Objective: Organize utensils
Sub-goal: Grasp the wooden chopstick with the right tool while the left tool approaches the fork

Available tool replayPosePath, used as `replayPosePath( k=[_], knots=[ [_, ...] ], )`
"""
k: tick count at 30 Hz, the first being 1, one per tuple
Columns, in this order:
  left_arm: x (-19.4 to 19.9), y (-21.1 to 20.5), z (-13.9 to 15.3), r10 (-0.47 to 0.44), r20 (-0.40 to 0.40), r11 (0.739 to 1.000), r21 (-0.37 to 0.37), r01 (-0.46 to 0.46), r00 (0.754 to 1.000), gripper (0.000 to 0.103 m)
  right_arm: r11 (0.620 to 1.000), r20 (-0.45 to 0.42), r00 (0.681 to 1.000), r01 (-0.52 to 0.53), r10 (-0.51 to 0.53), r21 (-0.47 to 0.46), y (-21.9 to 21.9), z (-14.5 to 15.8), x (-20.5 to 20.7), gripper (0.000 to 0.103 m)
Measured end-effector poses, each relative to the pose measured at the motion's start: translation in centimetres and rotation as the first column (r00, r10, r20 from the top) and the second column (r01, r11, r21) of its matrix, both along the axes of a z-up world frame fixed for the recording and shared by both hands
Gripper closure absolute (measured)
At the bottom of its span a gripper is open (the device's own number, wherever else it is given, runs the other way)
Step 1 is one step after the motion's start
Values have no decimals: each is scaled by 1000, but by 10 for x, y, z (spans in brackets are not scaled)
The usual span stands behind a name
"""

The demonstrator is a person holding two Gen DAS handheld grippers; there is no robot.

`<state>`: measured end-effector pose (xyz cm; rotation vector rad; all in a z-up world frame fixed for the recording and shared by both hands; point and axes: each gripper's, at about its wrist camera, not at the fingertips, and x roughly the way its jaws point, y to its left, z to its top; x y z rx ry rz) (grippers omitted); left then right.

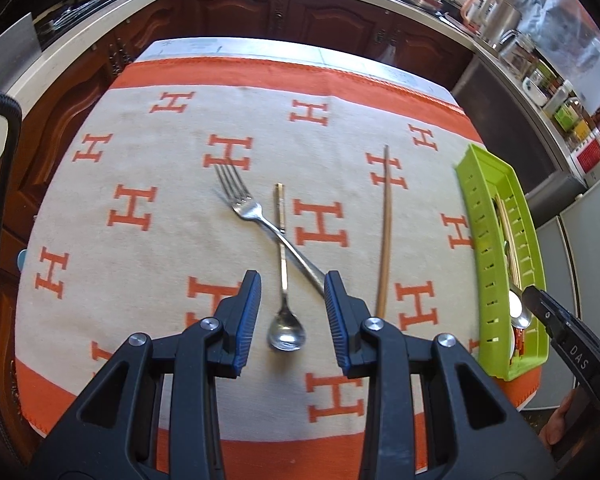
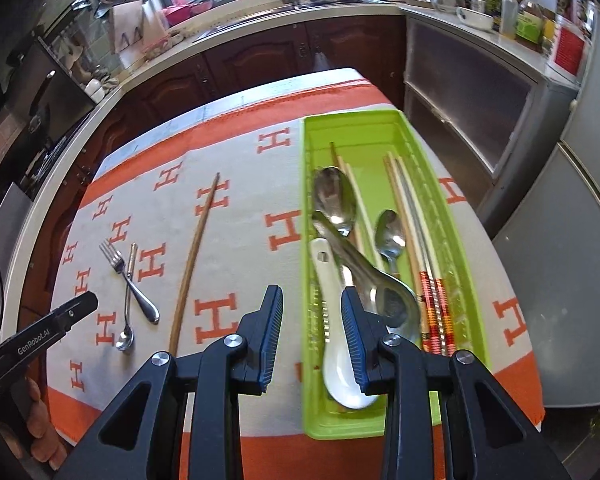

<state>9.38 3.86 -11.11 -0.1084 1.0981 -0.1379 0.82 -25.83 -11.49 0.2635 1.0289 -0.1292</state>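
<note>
"GenRoboLAI"-marked left gripper (image 1: 292, 320) and "DAS"-marked right gripper (image 2: 312, 336), both spread, empty, above H-patterned cloth (image 1: 140, 184).

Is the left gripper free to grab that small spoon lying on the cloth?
Probably yes. The left gripper is open and empty, hovering above the small spoon, whose bowl lies bare. Farther up, though, its handle crosses the fork, which a lift might nudge.

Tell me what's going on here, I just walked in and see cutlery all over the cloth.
A person is sorting utensils into a green tray with two hand-held grippers. The left hand-held gripper hovers open over a small spoon that lies crossed with a fork; a single chopstick lies beside them. The right hand-held gripper is open and empty above the tray, which already holds spoons and chopsticks.
</note>
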Motion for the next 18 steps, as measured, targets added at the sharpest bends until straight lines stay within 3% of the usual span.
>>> replayPosePath(
  k=[7,18],
  knots=[
    [8,29,-3,50,1,999,1,-50,999,74,994,3,995,-101,101,32,32,3,24,73],
    [25,64,-28,75,-73,990,-113,-83,994,74,968,-50,969,-238,243,81,75,-28,75,73]
  ],
)
